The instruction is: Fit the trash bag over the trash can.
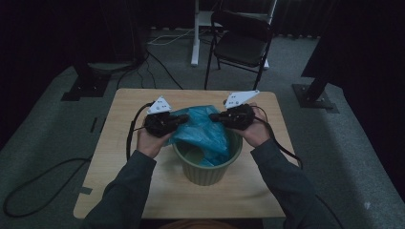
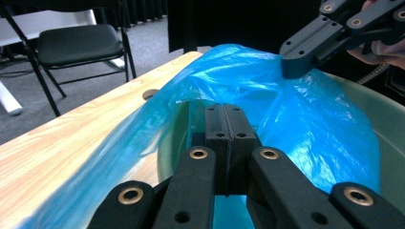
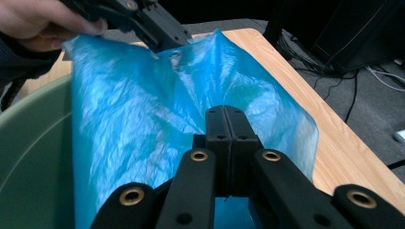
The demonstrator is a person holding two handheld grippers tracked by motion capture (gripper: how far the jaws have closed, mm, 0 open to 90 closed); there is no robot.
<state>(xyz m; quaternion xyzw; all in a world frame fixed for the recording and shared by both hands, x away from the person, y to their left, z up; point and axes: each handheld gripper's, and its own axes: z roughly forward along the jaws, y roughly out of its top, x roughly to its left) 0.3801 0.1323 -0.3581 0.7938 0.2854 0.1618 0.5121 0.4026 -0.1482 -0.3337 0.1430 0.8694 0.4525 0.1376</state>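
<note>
I take the step in hand to be lining the green bin (image 1: 206, 168) with the blue plastic bag (image 1: 203, 130); the bin stands near the middle of the table (image 1: 119, 152), a little toward my side, and the bag rises out of its mouth, bunched over the far rim, part of it spilling onto the table beyond the bin. My left gripper (image 1: 177, 119) sits at the bin's left rim, jaws pressed together with the film pinched between them, as the left gripper view shows (image 2: 224, 125); my right gripper (image 1: 213, 116) hangs over the bin's far right rim, jaws likewise together on a fold of the bag (image 3: 224, 125). No gap shows between either pair of jaws.

I judge the bag's mouth is not yet folded over the rim; the next move calls for drawing the two pinched edges apart and down outside the bin's wall, gently, since the film is thin and may tear or slip.

For room: the table lies bare left, right and ahead of the bin; its far edge is close behind the bag; a folding chair (image 1: 241, 45) stands well beyond that edge.
</note>
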